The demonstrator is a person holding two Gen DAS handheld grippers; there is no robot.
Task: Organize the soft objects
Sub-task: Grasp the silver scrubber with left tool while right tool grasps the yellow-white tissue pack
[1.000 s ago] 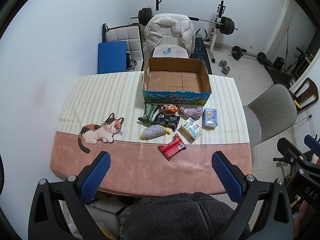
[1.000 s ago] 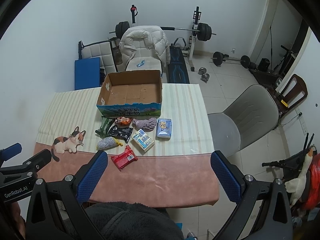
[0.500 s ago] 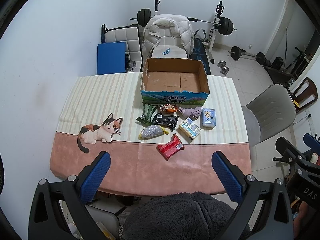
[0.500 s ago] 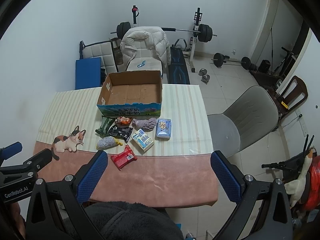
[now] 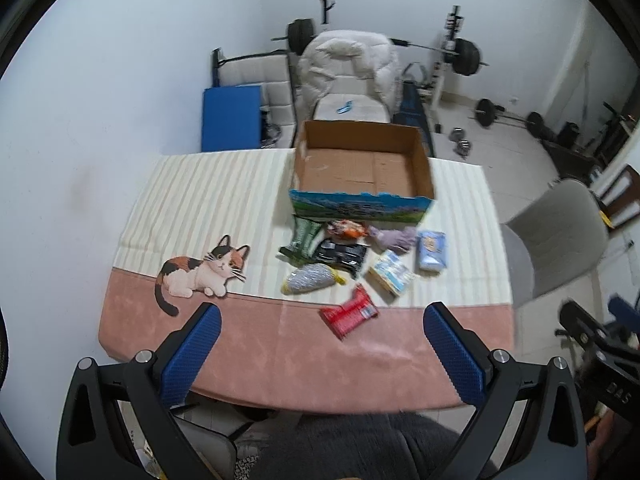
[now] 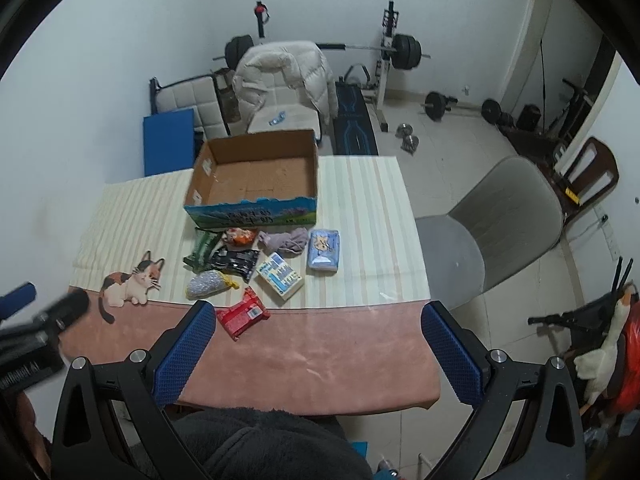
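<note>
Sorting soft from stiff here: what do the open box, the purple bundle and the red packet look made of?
Box: corrugated cardboard, matte brown inside, printed glossy front. Purple bundle: soft fabric, likely knit, crumpled in folds. Red packet: thin plastic wrapper, slightly shiny, probably crinkly; its contents can't be told.

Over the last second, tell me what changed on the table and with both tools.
Nothing was taken hold of or let go. Both views shift slightly, so the tools drifted a little. The left tool and right tool stay open and empty above the near table edge. The cardboard box is still empty; the red packet, tissue pack and other items lie where they were.
</note>
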